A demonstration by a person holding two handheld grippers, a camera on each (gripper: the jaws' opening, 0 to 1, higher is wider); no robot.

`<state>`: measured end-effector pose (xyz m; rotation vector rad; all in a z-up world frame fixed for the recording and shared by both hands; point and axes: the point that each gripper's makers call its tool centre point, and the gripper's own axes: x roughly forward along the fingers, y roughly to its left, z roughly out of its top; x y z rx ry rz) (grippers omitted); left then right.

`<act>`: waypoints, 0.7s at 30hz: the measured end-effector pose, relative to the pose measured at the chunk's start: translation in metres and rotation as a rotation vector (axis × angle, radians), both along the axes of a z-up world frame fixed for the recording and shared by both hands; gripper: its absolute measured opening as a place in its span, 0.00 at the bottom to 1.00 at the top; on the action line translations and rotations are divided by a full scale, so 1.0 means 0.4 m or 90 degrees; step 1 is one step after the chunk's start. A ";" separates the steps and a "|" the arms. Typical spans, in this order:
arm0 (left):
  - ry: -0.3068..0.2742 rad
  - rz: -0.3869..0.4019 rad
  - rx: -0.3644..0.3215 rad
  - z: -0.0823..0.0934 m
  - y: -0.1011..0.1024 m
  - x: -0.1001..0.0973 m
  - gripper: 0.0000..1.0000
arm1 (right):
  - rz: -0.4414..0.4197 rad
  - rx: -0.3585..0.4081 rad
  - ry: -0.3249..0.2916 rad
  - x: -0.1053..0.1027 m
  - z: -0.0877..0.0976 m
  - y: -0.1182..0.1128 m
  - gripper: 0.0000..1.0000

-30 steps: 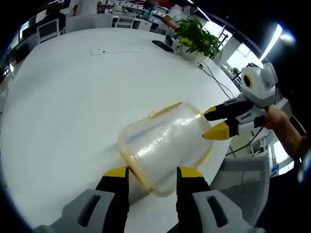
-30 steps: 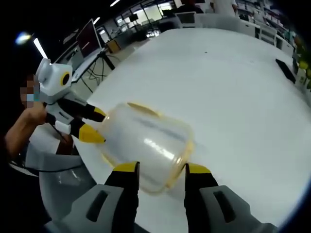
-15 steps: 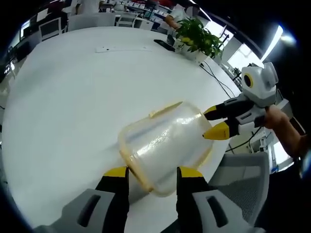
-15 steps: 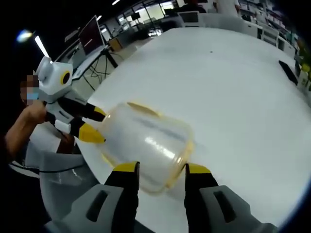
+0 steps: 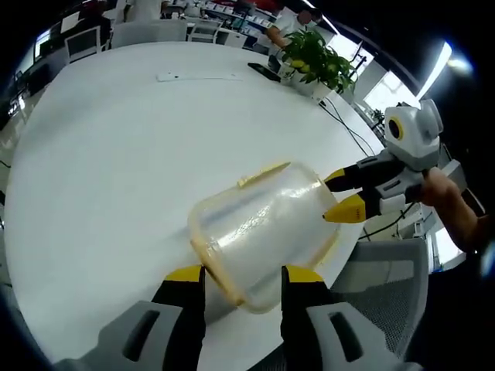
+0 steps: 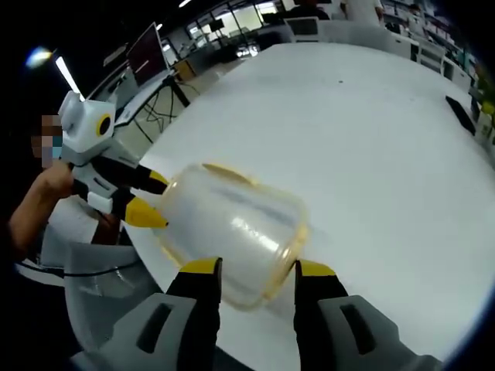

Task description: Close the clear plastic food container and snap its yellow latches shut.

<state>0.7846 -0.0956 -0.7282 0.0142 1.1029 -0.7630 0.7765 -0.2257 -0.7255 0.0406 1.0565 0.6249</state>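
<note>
Yellow-tipped jaws of the left gripper (image 5: 236,274) and the right gripper (image 6: 250,267) each clamp an opposite end of the clear plastic food container (image 5: 259,232), a rounded, glossy tub with yellow latches (image 5: 263,174) held over the near edge of the round white table (image 5: 116,154), its long axis running between them.

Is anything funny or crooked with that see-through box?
Yes. The clear container is tilted off the white table, one end gripped by each tool, left and right. A yellow latch sticks out unsnapped.
</note>
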 end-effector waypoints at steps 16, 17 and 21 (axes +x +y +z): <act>-0.005 0.005 -0.008 0.004 0.000 0.000 0.32 | 0.008 0.012 0.010 -0.002 0.001 -0.003 0.35; -0.006 0.005 -0.008 0.004 0.000 0.000 0.32 | 0.010 0.013 0.012 -0.002 0.001 -0.003 0.35; -0.015 0.005 -0.005 0.006 0.001 0.000 0.33 | 0.012 0.015 0.018 -0.003 0.000 -0.003 0.35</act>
